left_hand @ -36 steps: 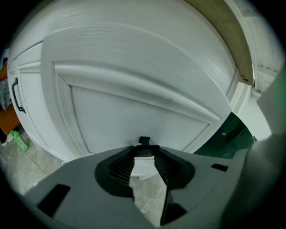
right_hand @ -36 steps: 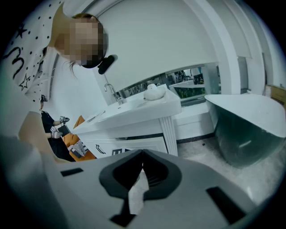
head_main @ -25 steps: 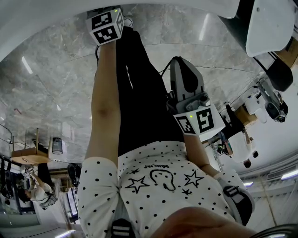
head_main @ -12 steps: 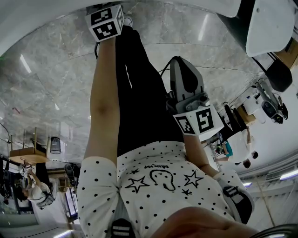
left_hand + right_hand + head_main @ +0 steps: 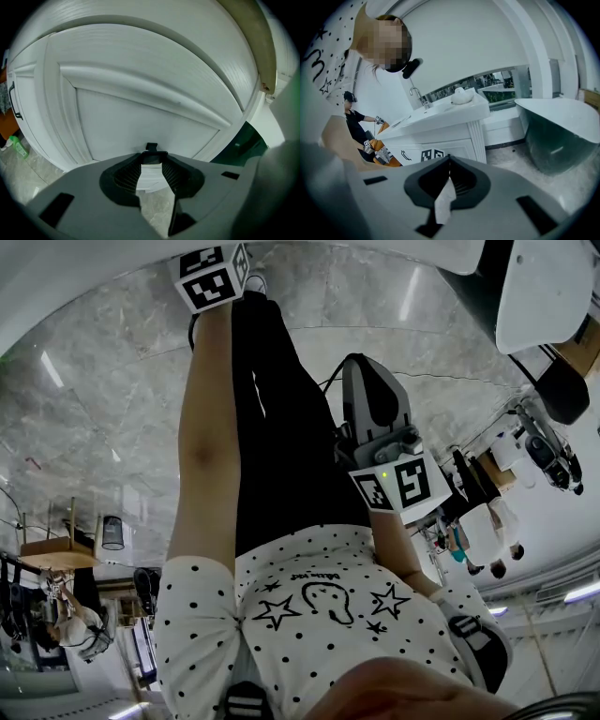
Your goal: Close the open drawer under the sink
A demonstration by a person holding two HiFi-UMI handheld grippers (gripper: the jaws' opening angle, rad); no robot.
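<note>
- The left gripper faced a white panelled drawer front at close range, its jaws only narrowly apart with nothing gripped between them. Whether the tips touched the panel could not be told.
- The step in hand looked like the push itself: the gripper was lined up low on the panel, and the next move called for a steady, square press inward.
- The drawer front filled that view. A dark green gap at its right edge suggested it stood out from the cabinet, not yet closed.
- The right gripper hung beside the person's body, jaws together and empty, pointing away toward a white vanity.
</note>
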